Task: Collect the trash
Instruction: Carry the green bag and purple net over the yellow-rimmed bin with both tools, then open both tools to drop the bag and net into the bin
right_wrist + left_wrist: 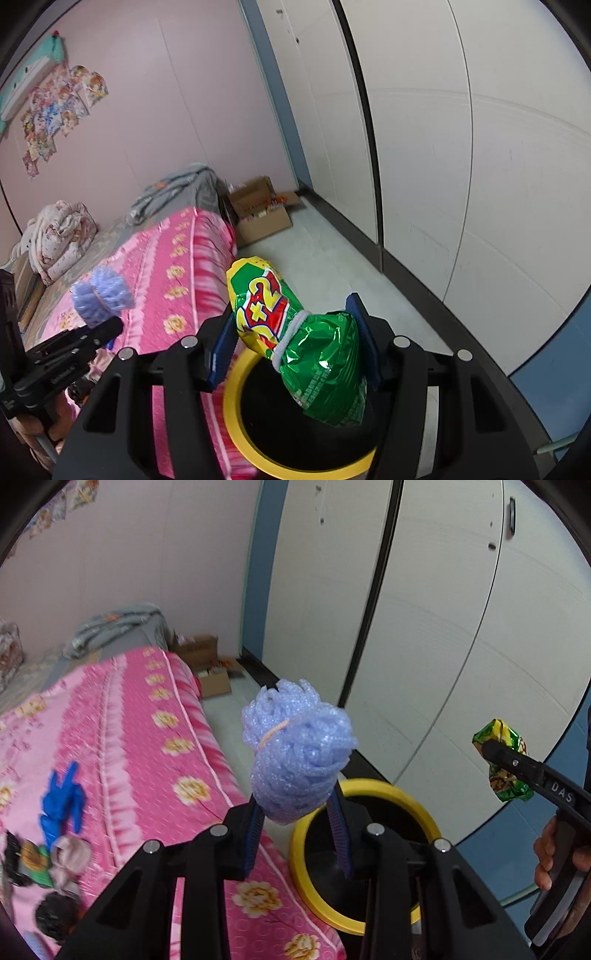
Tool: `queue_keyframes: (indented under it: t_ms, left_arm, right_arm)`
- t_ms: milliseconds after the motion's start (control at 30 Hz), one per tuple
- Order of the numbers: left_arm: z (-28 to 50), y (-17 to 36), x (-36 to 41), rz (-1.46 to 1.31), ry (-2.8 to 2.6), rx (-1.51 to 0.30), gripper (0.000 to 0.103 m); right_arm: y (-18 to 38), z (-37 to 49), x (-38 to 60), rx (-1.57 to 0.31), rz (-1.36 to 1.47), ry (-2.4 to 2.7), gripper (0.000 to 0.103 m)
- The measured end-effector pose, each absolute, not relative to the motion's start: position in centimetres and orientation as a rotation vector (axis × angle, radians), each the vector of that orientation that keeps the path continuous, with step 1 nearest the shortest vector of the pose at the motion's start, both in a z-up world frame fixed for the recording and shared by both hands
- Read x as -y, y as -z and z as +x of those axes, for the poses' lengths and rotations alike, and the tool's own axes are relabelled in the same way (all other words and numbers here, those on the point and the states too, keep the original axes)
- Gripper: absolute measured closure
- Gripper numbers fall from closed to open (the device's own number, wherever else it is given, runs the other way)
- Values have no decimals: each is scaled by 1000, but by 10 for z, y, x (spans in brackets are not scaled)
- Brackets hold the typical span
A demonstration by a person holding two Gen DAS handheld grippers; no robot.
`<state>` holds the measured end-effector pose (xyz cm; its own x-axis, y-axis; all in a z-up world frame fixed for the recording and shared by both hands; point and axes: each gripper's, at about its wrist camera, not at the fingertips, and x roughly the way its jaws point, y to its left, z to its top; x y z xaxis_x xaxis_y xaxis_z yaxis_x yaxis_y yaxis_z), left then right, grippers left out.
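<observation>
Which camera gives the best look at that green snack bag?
The right wrist view: the green snack bag fills the middle, held between that gripper's jaws, with its red and yellow print and a white band round it plain, above the yellow-rimmed bin. The left wrist view shows it only small at the right edge, partly behind the gripper.

Foam net wad (pixel 299 753) was pale lilac-blue, bound with a peach-pink band. Snack bag (pixel 306 343) was shiny green with a yellow top and red-white-yellow lettering, cinched by a white band. Bin (pixel 373 853) had a yellow rim, black inside. Both tools, left tool (pixel 299 819) and right tool (pixel 295 343), were black with blue ribbed pads. Bedspread (pixel 129 731) was hot pink, dotted texture, with cream-yellow flowers and paler pink stripes. Glove (pixel 61 801) on it was bright blue. Wall was pale pink; wardrobe doors off-white with black edging.
</observation>
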<state>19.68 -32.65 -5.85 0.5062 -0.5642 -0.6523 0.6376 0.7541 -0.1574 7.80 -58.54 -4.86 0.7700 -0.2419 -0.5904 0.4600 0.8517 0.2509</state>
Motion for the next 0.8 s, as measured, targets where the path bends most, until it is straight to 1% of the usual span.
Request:
queue_keyframes:
  t_ms: [333, 567, 700, 800]
  left_arm:
    - [203, 122, 374, 155, 768, -862, 71]
    - [204, 135, 389, 163, 797, -895, 70]
    - [208, 138, 391, 149, 812, -904, 67]
    - [206, 136, 392, 158, 822, -894, 62]
  right_arm:
    - [105, 82, 600, -661, 379, 449, 48]
    - [124, 88, 610, -691, 389, 448, 47]
    - [130, 86, 616, -693, 398, 447, 43]
    - [131, 83, 619, -691, 403, 444, 40]
